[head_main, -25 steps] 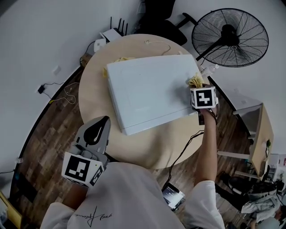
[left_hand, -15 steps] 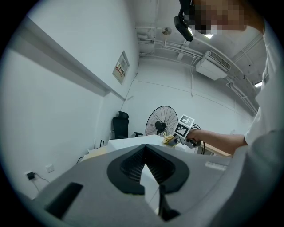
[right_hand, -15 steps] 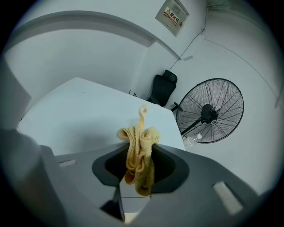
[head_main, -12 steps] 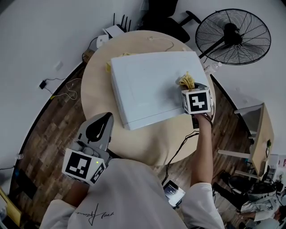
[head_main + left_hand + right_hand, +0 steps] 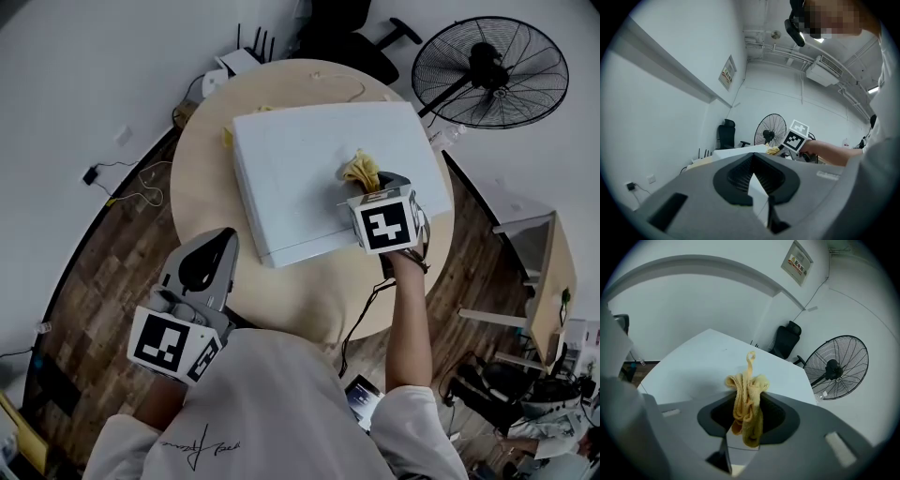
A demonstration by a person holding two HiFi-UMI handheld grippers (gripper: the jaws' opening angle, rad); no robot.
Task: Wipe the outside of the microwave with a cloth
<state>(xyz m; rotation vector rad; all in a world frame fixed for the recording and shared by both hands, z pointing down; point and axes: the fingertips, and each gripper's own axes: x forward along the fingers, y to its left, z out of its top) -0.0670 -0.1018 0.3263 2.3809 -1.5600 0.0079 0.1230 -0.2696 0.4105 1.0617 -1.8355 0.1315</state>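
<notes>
A white microwave (image 5: 309,178) lies on a round wooden table (image 5: 309,291); its flat top also shows in the right gripper view (image 5: 717,362). My right gripper (image 5: 370,183) is shut on a bunched yellow cloth (image 5: 360,168), pressed on the microwave's top near its right side. The cloth (image 5: 746,404) hangs pinched between the jaws. My left gripper (image 5: 202,267) hovers off the table's near left edge, jaws together with nothing in them (image 5: 752,180). A second bit of yellow cloth (image 5: 228,137) peeks from behind the microwave's far left corner.
A black standing fan (image 5: 491,71) stands right of the table, an office chair (image 5: 342,37) behind it. A router (image 5: 242,58) and cables sit at the table's far edge. A black cable (image 5: 361,314) runs over the near edge. A wooden side table (image 5: 548,281) stands at right.
My right gripper has slid the cloth leftward and nearer across the microwave's top, away from its right edge. The left gripper has stayed in place.
</notes>
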